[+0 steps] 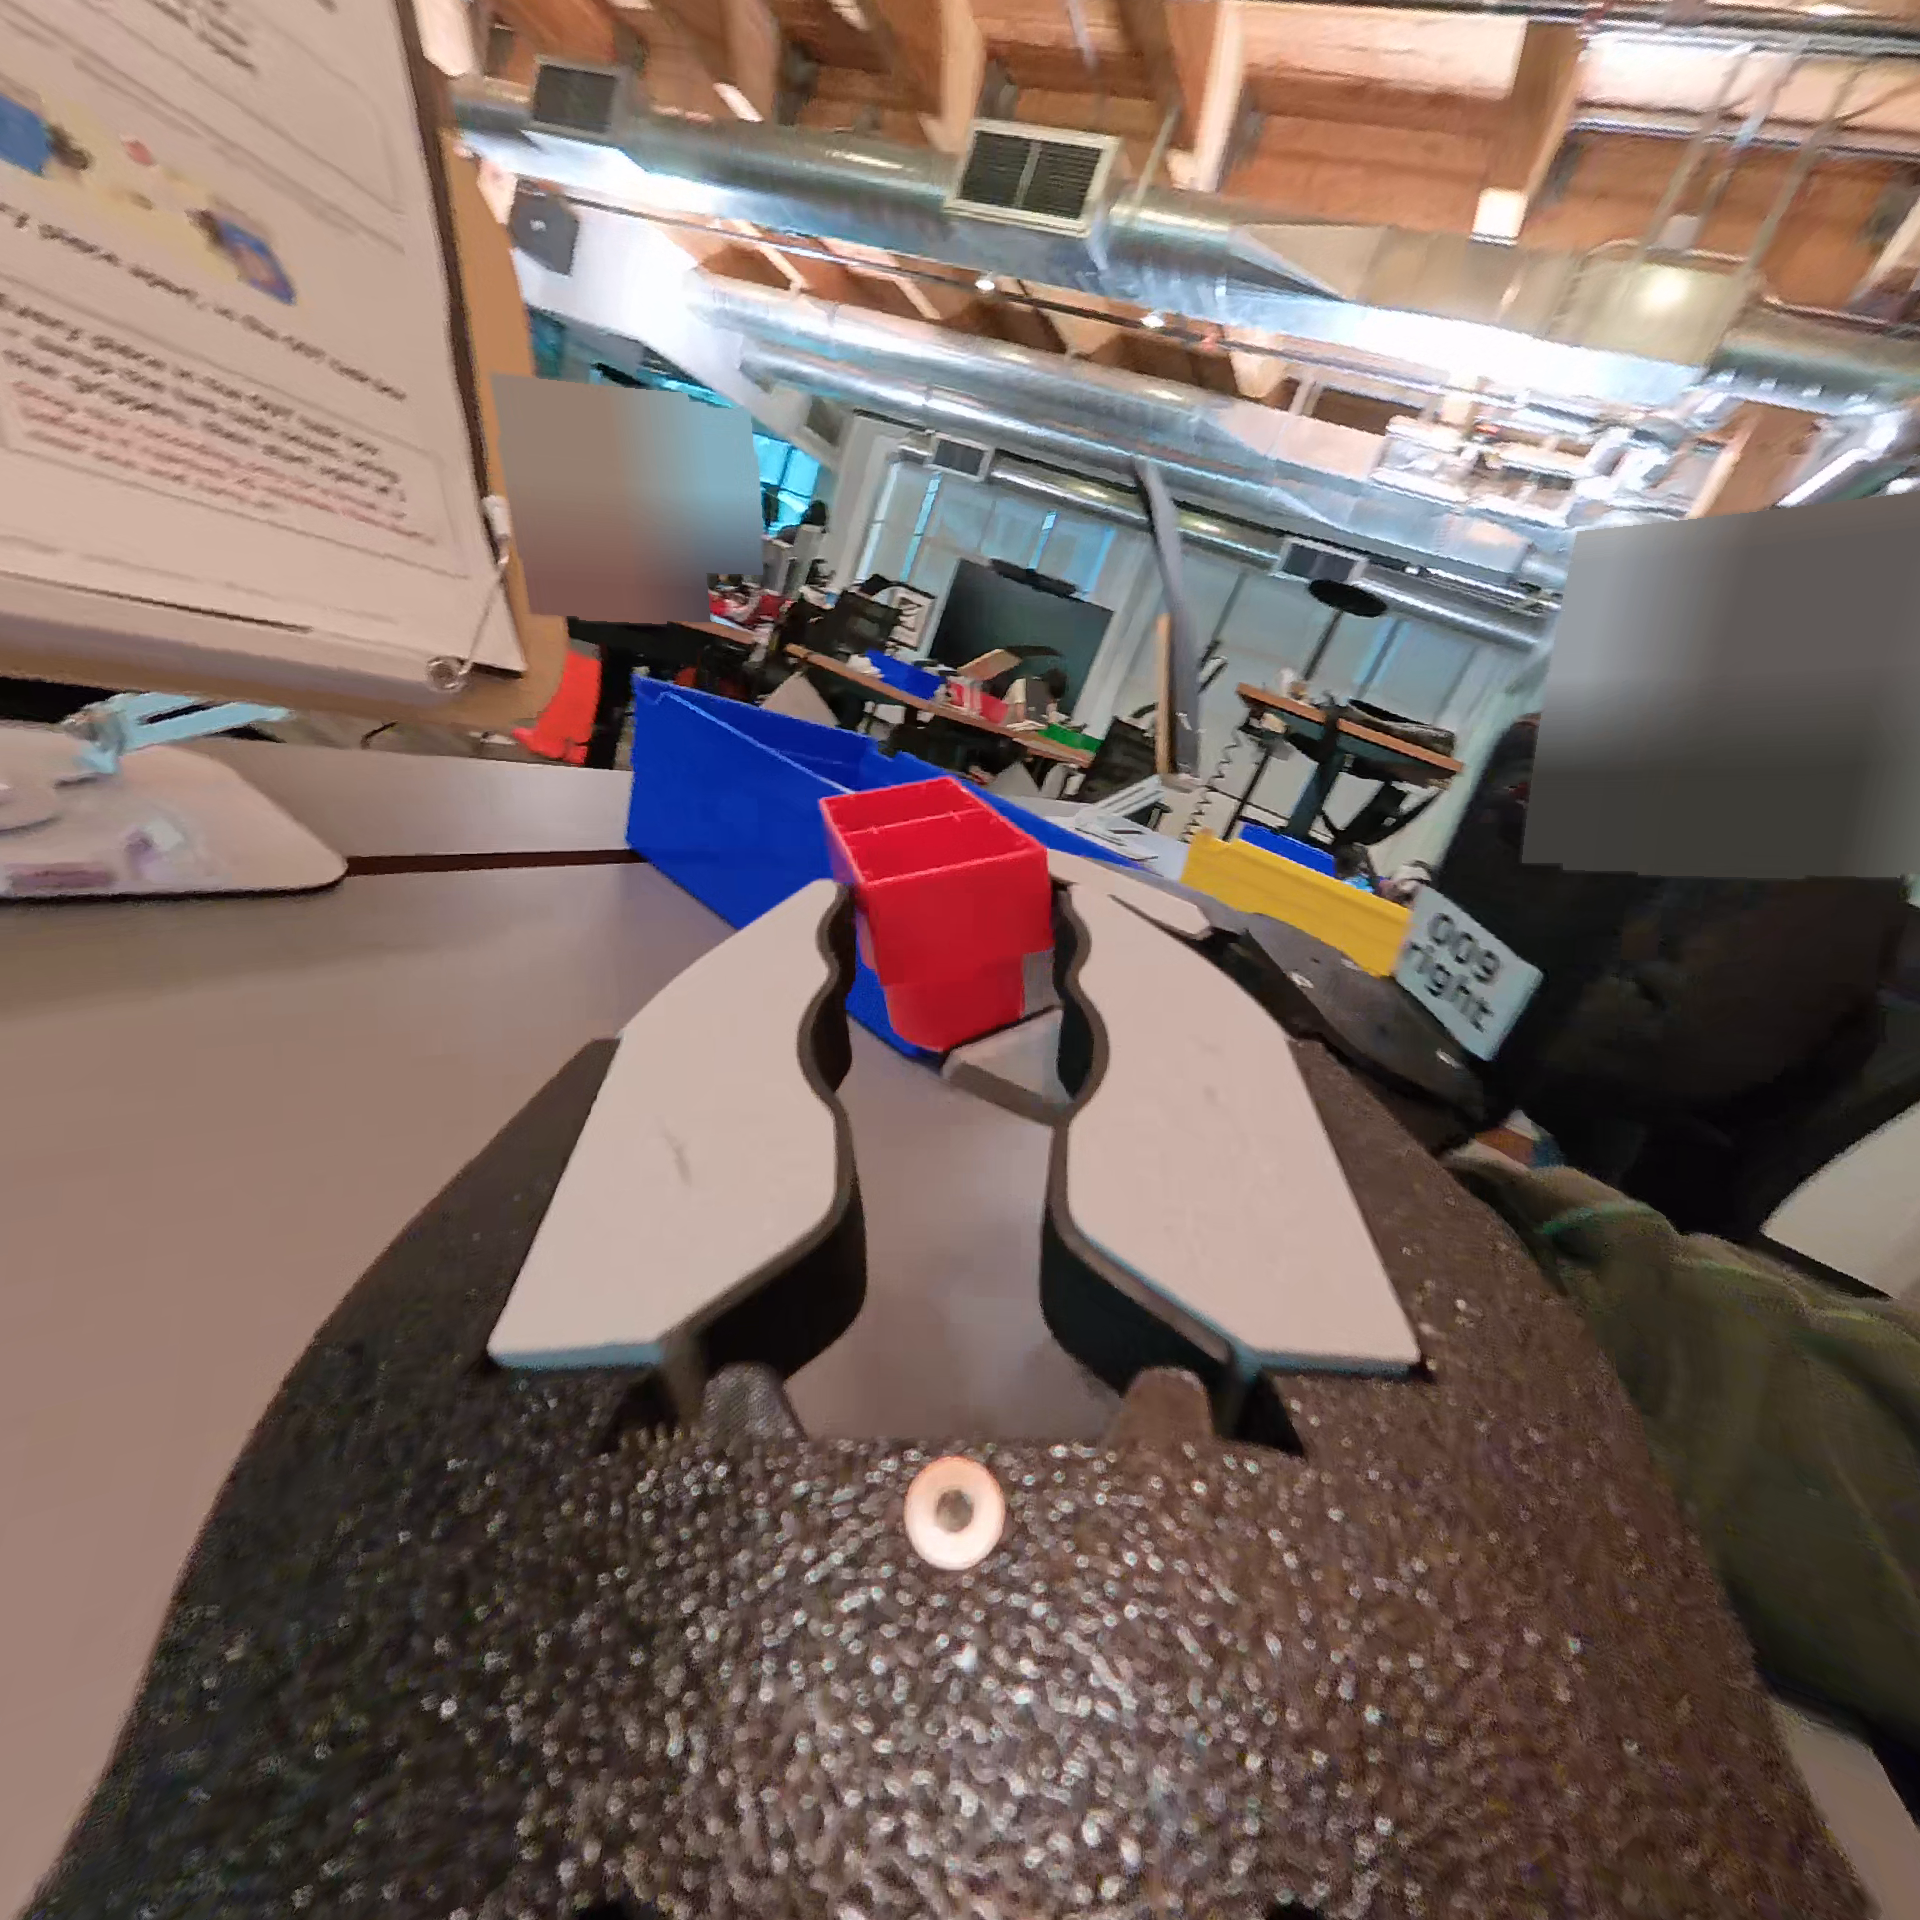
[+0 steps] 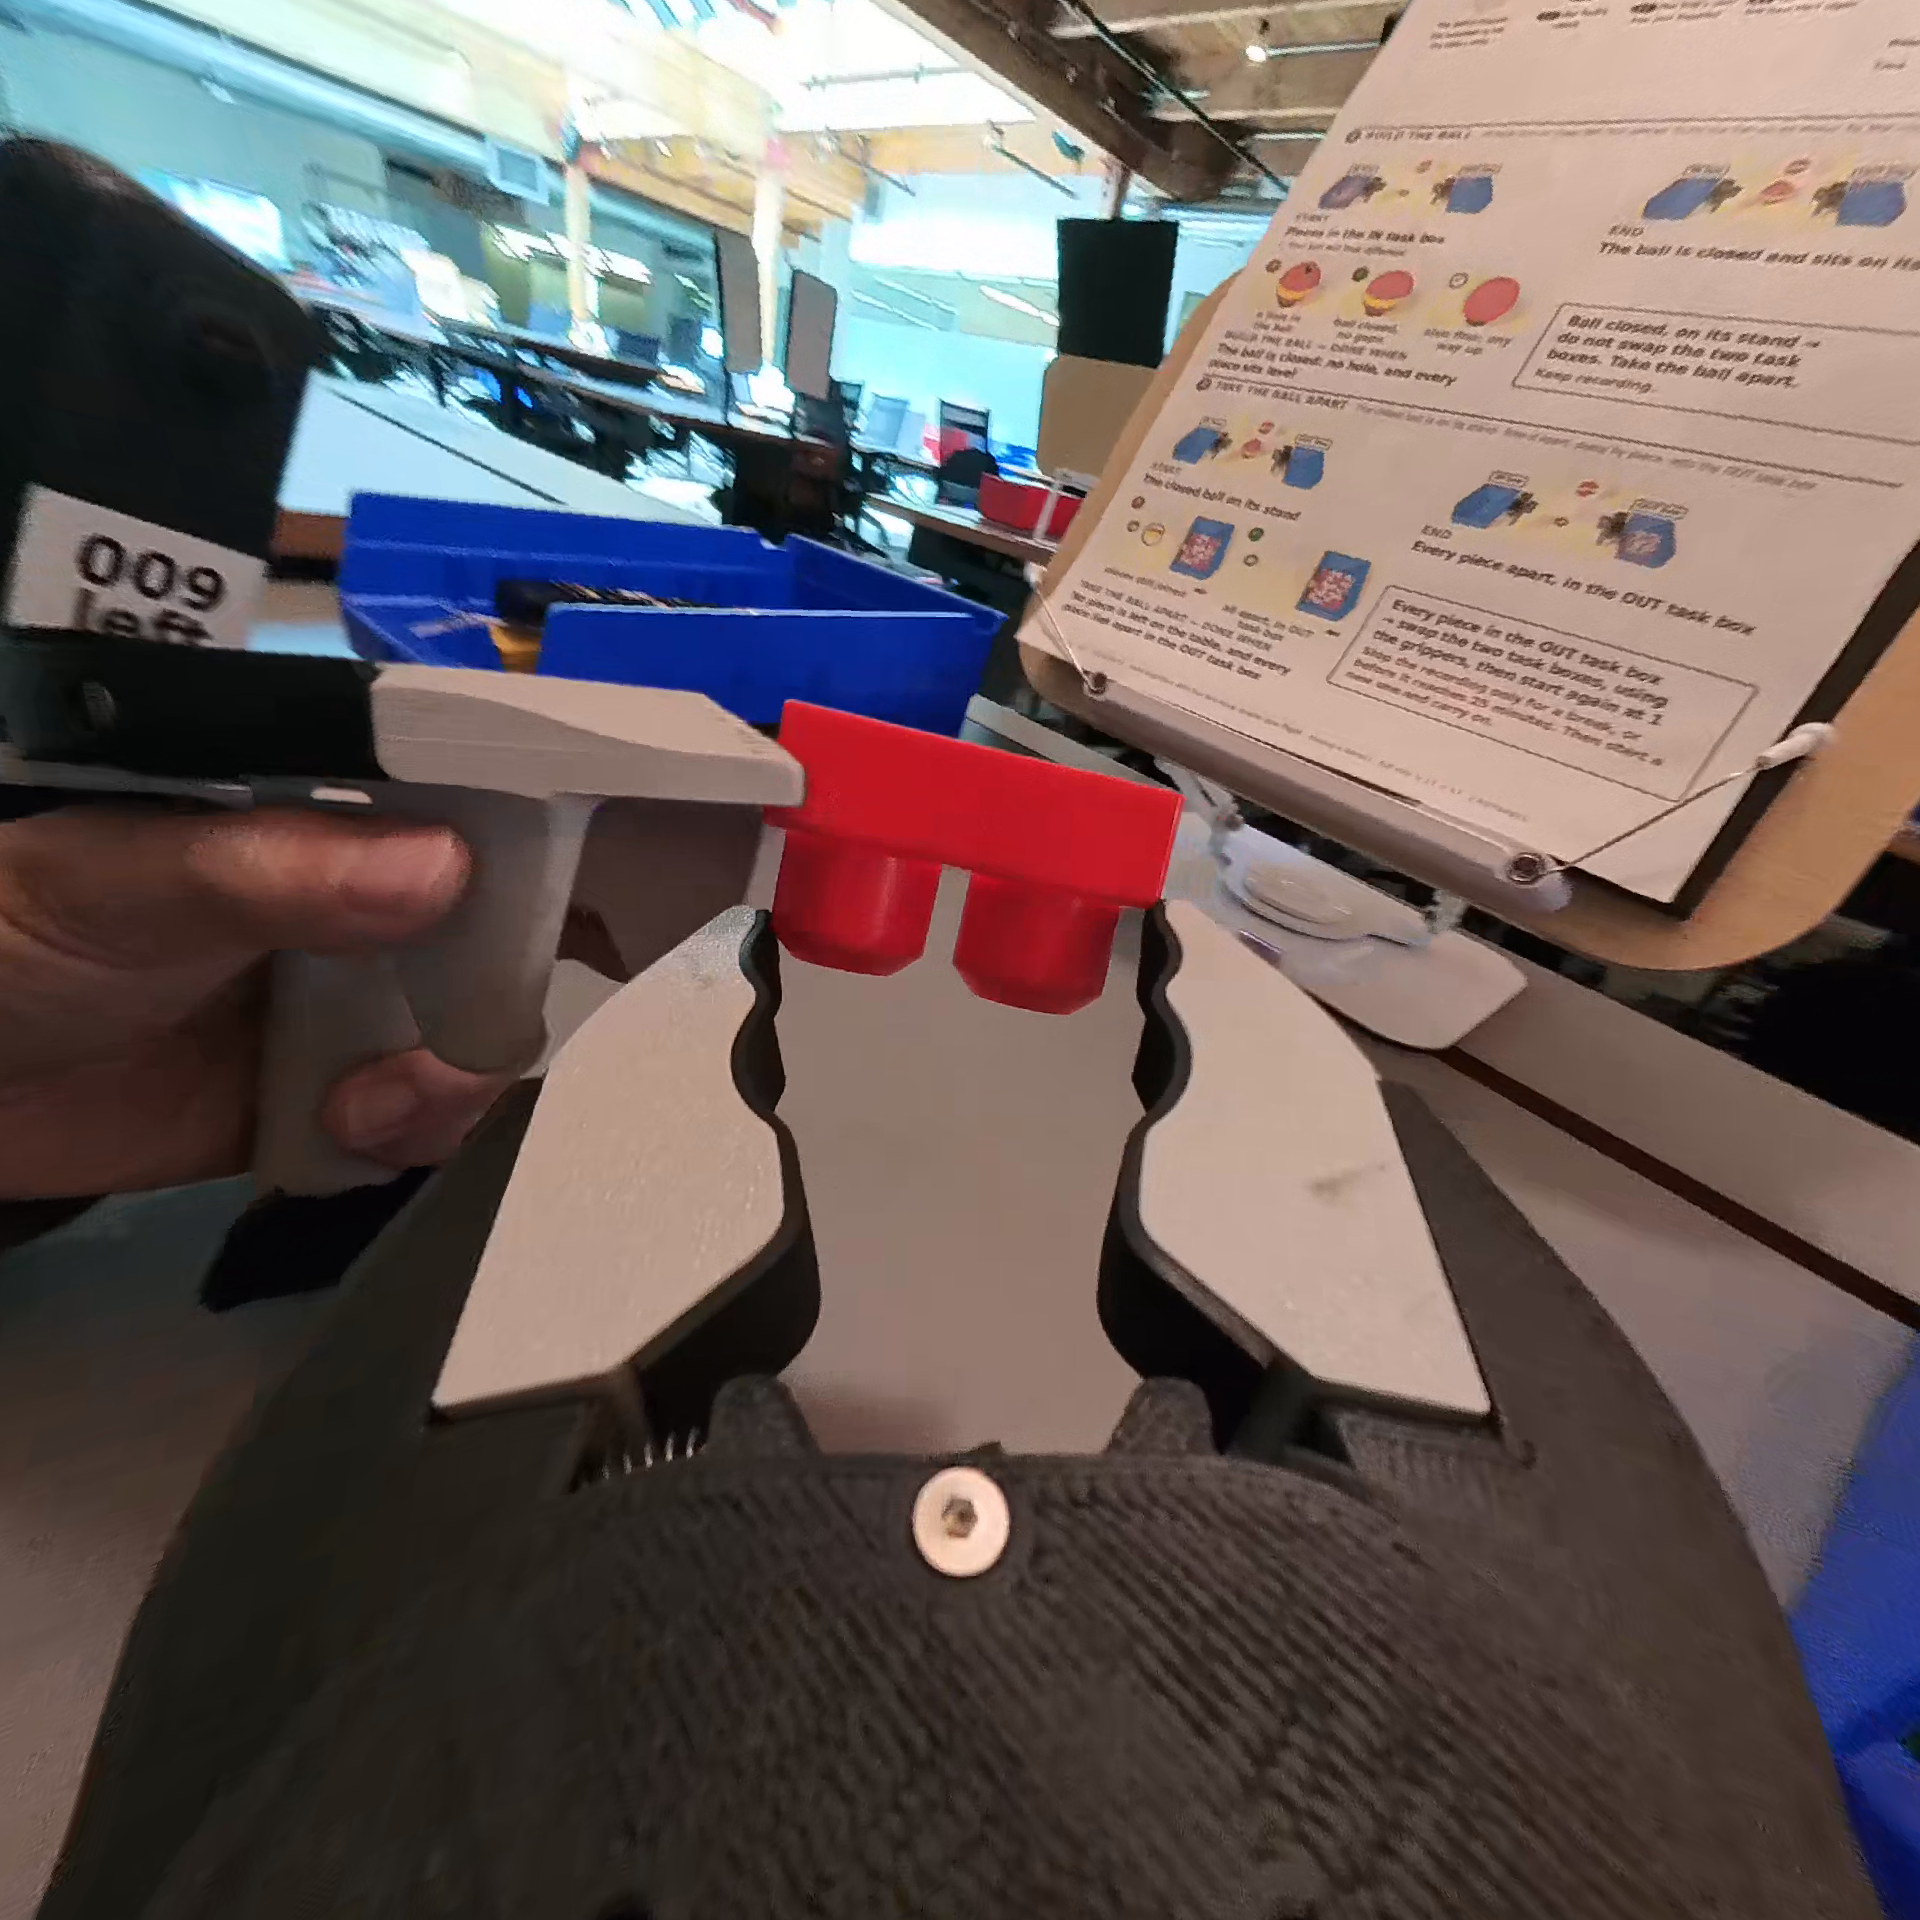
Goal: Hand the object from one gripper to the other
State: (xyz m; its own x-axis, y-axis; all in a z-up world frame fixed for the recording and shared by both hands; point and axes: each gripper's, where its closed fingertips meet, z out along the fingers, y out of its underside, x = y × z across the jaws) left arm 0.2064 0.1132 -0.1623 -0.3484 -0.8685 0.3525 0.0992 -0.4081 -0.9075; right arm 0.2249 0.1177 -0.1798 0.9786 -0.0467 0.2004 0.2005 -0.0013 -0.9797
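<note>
Holding the red piece (image 2: 971, 821) aloft, the left gripper (image 1: 951, 935) is clamped on it; right gripper (image 2: 956, 935) jaws stand apart beneath, awaiting transfer.

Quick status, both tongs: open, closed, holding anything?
Left tongs: closed on the red piece.
Right tongs: open around the piece's two pegs, not yet gripping.

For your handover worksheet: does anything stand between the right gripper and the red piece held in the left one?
Nothing visible does. The red piece sits just past the right gripper, whose open jaws flank its two pegs; the left gripper holds one end.
</note>
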